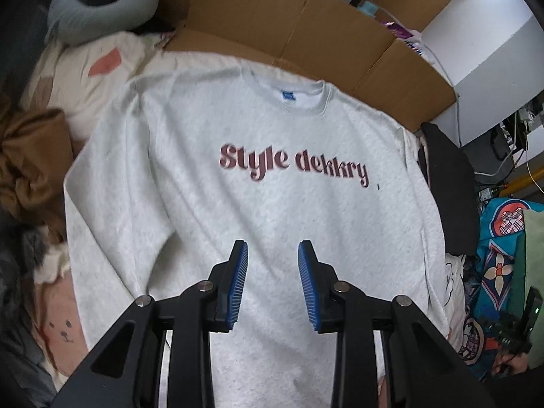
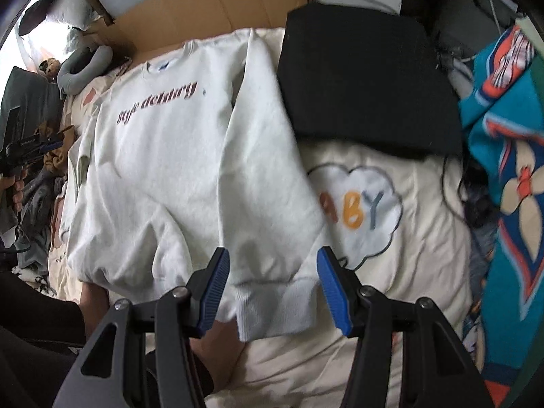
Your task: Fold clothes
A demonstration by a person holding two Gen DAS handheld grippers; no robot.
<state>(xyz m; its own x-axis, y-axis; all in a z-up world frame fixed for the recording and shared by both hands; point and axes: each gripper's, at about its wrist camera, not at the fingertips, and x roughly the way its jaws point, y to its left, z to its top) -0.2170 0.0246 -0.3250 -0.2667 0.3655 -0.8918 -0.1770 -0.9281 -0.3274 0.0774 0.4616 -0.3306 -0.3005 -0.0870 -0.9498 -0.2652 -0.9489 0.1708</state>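
Observation:
A light grey sweatshirt [image 1: 272, 210] with dark red "Style dekkry" lettering lies flat, front up, on a cream bedsheet [image 2: 391, 306]. My left gripper [image 1: 273, 248] hovers over the lower front of its body, open, with nothing between the blue pads. In the right wrist view one sleeve [image 2: 268, 170] runs down along the body's side and ends in a ribbed cuff [image 2: 275, 309]. My right gripper [image 2: 273, 255] hangs just above that cuff, open; the sleeve end shows between the fingers, and the pads stand clear of it.
Flattened cardboard [image 1: 306, 17] lies beyond the collar. A black cushion [image 2: 367, 81] sits beside the sleeve, with a teal patterned blanket [image 2: 510, 170] further right. A grey neck pillow [image 1: 102, 10] and a brown garment [image 1: 30, 156] are on the left.

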